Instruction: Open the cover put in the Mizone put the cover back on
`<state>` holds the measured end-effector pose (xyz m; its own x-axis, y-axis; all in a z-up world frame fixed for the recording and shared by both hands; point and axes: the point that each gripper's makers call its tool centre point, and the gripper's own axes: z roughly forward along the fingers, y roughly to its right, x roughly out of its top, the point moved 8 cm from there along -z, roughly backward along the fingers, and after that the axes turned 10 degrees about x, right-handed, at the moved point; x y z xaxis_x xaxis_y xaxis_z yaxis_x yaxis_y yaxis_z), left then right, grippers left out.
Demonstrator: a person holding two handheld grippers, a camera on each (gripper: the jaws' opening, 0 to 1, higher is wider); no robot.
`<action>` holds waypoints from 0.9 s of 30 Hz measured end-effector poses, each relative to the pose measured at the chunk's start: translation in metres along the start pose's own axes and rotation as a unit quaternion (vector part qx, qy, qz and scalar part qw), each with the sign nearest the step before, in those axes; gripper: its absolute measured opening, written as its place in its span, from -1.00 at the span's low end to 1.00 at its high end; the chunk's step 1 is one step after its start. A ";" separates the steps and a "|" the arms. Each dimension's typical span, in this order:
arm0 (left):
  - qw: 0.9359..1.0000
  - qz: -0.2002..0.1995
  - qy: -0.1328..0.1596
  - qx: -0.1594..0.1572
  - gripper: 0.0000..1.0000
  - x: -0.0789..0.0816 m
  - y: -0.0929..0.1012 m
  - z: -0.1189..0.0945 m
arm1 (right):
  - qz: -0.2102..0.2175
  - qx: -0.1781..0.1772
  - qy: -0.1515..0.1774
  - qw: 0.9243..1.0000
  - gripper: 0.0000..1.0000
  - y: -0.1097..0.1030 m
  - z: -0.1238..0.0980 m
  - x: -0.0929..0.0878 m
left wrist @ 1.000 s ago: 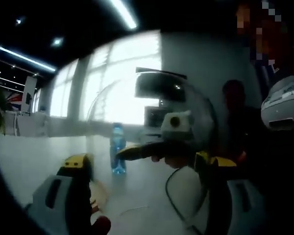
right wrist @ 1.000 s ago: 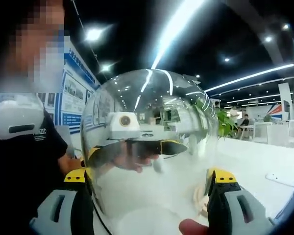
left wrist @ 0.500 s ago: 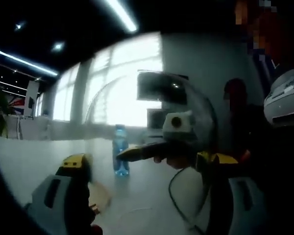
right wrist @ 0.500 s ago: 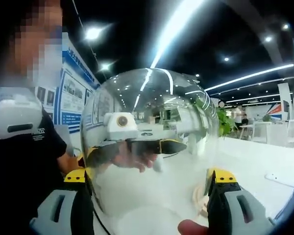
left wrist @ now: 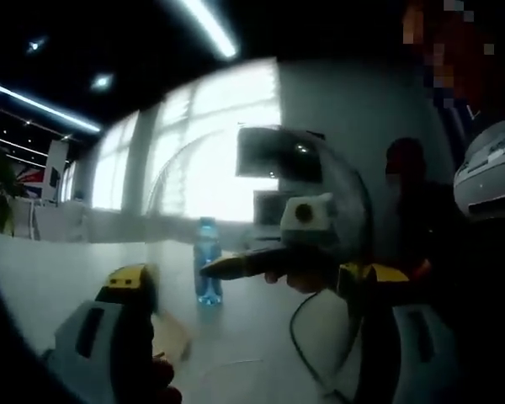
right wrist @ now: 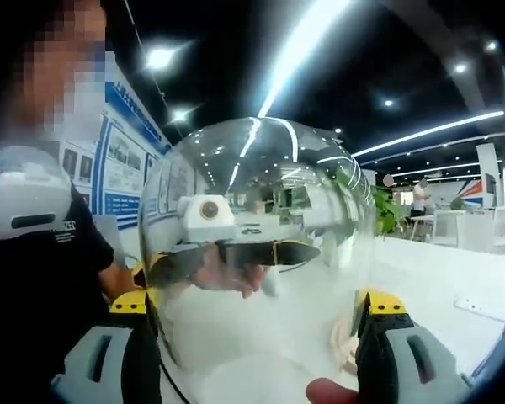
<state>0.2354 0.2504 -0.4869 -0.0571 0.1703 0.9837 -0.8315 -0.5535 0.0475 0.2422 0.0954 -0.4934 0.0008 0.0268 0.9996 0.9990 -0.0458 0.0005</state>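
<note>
A clear dome cover [right wrist: 261,252] hangs in the air between my two grippers. My right gripper [right wrist: 257,324] has its yellow-tipped jaws wide apart, one against each side of the dome. My left gripper [left wrist: 248,290] stands the same way around the cover [left wrist: 320,168]. Through the glass, each view shows the other gripper and the hand holding it: the left gripper [right wrist: 227,248] and the right gripper [left wrist: 278,257]. A blue Mizone bottle [left wrist: 207,261] stands upright on the white table [left wrist: 59,278], beyond the cover and untouched.
A pale wooden base [left wrist: 172,337] lies on the table by my left jaw and appears as the wooden base [right wrist: 347,337] by my right jaw. A person in a dark shirt [right wrist: 42,278] stands close. A black cable [left wrist: 299,337] trails across the table.
</note>
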 end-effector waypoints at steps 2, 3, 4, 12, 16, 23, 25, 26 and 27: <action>1.000 -0.001 0.000 0.001 0.72 0.000 0.000 0.000 | 0.000 -0.001 0.002 1.000 0.80 0.000 0.000 0.000; 1.000 0.000 0.002 0.001 0.72 0.000 0.000 0.000 | 0.000 -0.002 0.002 1.000 0.80 0.000 0.000 0.000; 1.000 0.001 0.003 0.001 0.72 0.000 0.000 0.000 | 0.000 -0.002 0.003 1.000 0.80 0.000 0.000 -0.001; 1.000 0.002 -0.010 0.003 0.72 0.001 0.000 0.001 | -0.001 -0.002 0.002 1.000 0.80 0.000 0.000 0.000; 1.000 0.003 -0.008 0.004 0.72 0.001 0.000 0.000 | -0.002 -0.003 0.004 1.000 0.80 0.000 0.000 -0.001; 1.000 -0.013 -0.001 0.003 0.66 0.007 -0.003 -0.005 | -0.007 -0.002 0.024 1.000 0.80 -0.003 -0.010 0.008; 1.000 -0.018 0.002 0.002 0.63 0.009 -0.004 -0.008 | -0.003 -0.005 0.028 1.000 0.80 -0.004 -0.014 0.012; 1.000 -0.018 0.004 0.002 0.61 0.009 -0.004 -0.009 | -0.005 -0.009 0.026 1.000 0.80 -0.004 -0.016 0.012; 1.000 -0.017 0.004 0.002 0.60 0.010 -0.004 -0.011 | -0.008 -0.012 0.019 1.000 0.80 -0.004 -0.018 0.012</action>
<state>0.2321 0.2627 -0.4788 -0.0334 0.1959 0.9801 -0.8304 -0.5511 0.0819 0.2377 0.0782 -0.4809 -0.0172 -0.0107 0.9998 0.9974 -0.0702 0.0165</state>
